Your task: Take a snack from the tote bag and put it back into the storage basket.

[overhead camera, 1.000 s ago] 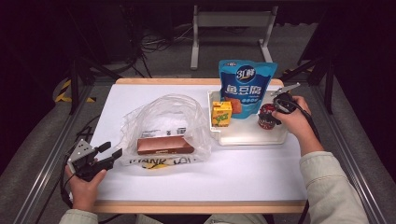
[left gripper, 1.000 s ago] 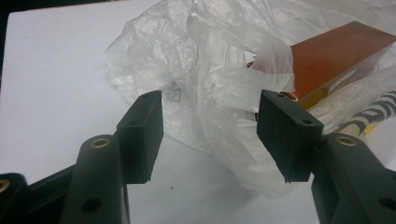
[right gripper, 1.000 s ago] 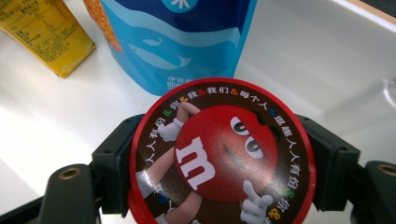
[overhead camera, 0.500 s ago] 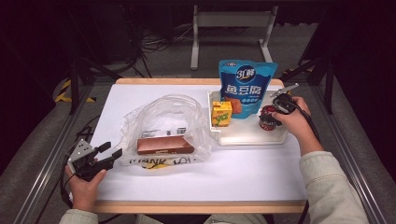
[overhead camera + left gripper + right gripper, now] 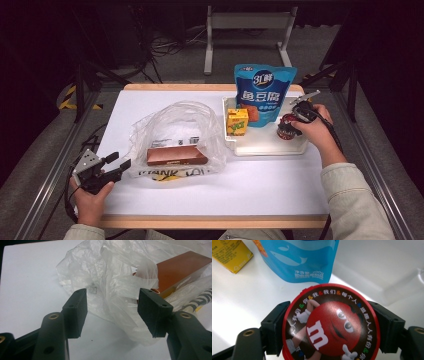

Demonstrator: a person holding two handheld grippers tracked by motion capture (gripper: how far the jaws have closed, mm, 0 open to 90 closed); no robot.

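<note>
Left hand (image 5: 90,202) rests at the near left corner of the table (image 5: 210,195), holding the left gripper (image 5: 116,166) low and level, jaws spread wide with nothing clamped. Right forearm reaches across the table's right side; the right hand (image 5: 315,131) holds the right gripper (image 5: 289,125), its jaws, just opening slightly, flanking the round red candy tub (image 5: 329,323).

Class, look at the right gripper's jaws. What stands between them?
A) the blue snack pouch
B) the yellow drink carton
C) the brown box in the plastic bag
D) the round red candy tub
D: in the right gripper view, the right gripper has a jaw on either side of the round red candy tub, which stands in the white tray.
</note>
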